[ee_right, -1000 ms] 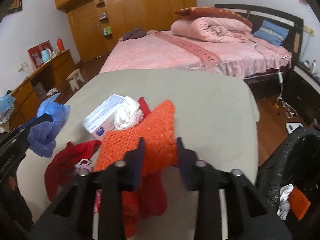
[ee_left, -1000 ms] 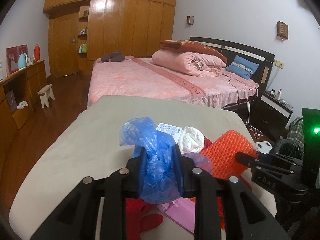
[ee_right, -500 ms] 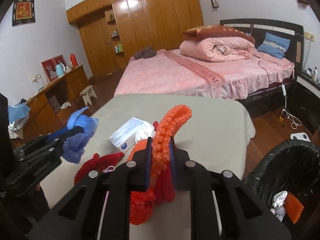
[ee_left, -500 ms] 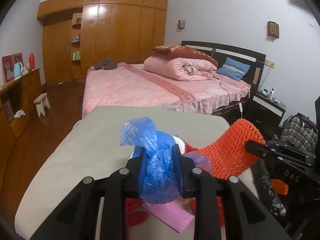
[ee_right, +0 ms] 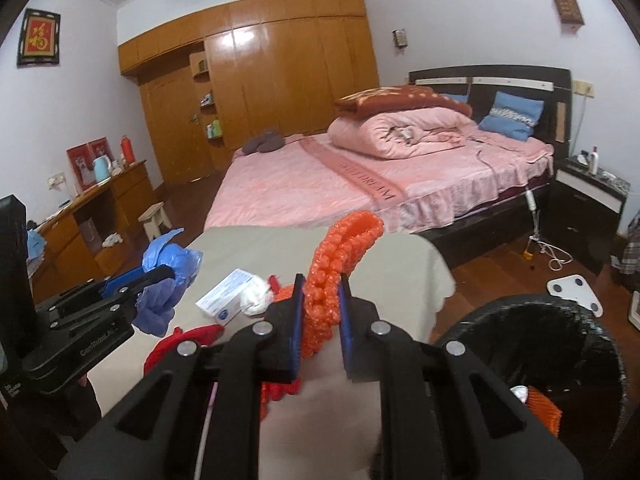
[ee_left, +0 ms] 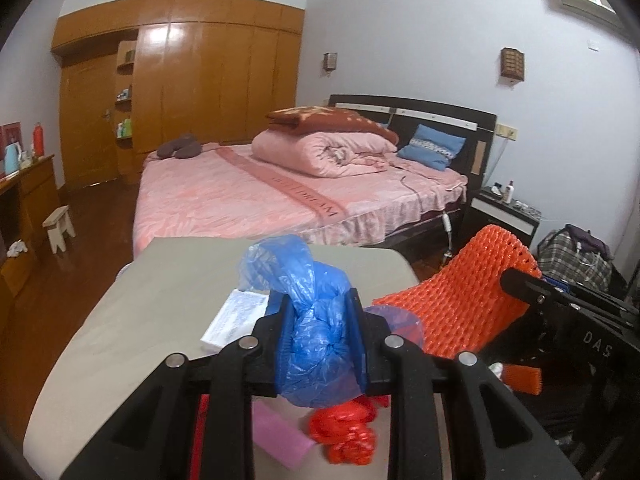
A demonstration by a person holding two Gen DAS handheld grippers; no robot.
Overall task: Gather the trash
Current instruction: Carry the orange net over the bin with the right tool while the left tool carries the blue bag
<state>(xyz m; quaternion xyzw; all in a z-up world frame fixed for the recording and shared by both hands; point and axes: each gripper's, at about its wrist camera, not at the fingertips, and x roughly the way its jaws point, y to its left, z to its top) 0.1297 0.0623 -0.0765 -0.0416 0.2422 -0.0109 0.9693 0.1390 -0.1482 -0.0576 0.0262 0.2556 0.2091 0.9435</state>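
Observation:
My left gripper [ee_left: 318,310] is shut on a knotted blue plastic bag [ee_left: 292,268], held above the beige-covered table [ee_left: 160,300]. My right gripper [ee_right: 320,296] is shut on an orange foam net [ee_right: 344,248], which arches up out of its jaws. The left wrist view shows the orange net [ee_left: 460,300] hanging from the right gripper [ee_left: 520,280] on the right. In the right wrist view, the left gripper [ee_right: 164,272] with the blue bag [ee_right: 168,264] is on the left. A bin with a black liner [ee_right: 532,300] stands at the lower right, with some trash inside.
On the table lie a white box [ee_right: 226,296], a crumpled white tissue [ee_right: 256,294], red scraps [ee_left: 348,428] and a pink piece [ee_left: 280,436]. Beyond it are a pink bed [ee_left: 260,200], a nightstand [ee_right: 588,196], a white scale [ee_right: 574,286] on the floor and a wooden desk [ee_right: 100,216].
The right gripper's jaws closed on the orange net and lifted it off the table. Both grippers rose with their loads; the bed and wall fill more of each view.

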